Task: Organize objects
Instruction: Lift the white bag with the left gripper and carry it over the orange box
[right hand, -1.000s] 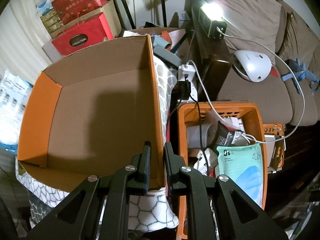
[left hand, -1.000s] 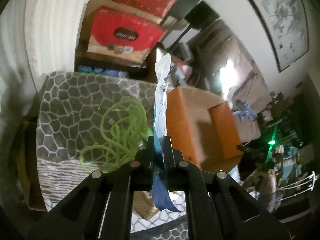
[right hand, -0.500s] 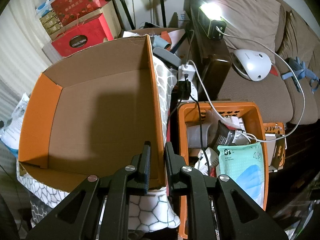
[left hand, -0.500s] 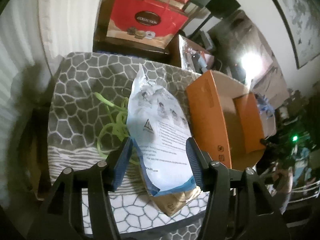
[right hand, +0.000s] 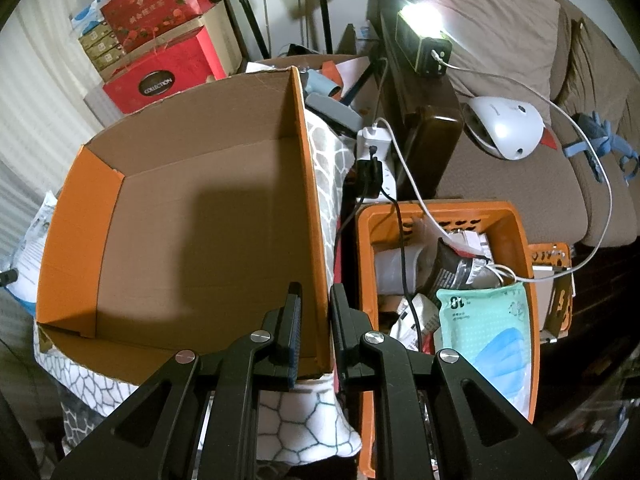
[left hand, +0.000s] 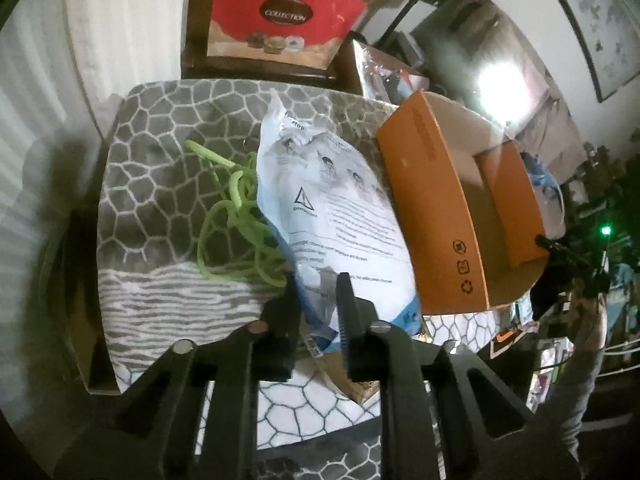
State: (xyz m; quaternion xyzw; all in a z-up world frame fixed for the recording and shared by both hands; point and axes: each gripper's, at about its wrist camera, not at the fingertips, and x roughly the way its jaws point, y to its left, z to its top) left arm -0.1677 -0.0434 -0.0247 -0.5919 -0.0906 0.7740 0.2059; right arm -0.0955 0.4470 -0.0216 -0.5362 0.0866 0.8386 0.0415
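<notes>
- The left gripper (left hand: 318,294) has just been closing; its fingers (left hand: 347,304) now pinch the near end of a white printed plastic bag (left hand: 336,216) with a blue edge.
- The bag lies on a grey blanket (left hand: 160,152) with a white honeycomb pattern, near the blanket's near edge, its long side just beside the orange cardboard box (left hand: 436,216).
- Print on the bag: a warning triangle, small pictograms and lines of text too fine to read.
- A tangle of lime-green cord (left hand: 236,220) lies on the blanket, touching the bag's left side and partly under it.
- The box's outer wall bears small handling symbols, a recycling mark among them.
- Beyond the blanket's far edge stands a red gift box (left hand: 286,16) with an oval label reading "COLLECTION".
- The right gripper (right hand: 314,312) is clamped on the box's right wall (right hand: 310,208), one finger inside, one outside.
- From the right wrist view the box's brown inside (right hand: 200,220) is bare.
- Right of the box, lower down, sits an orange plastic basket (right hand: 364,248) of packets; a mint-green pack (right hand: 486,320) reads "10".
- A white charging cable (right hand: 576,128) runs across a brown sofa (right hand: 520,184).
</notes>
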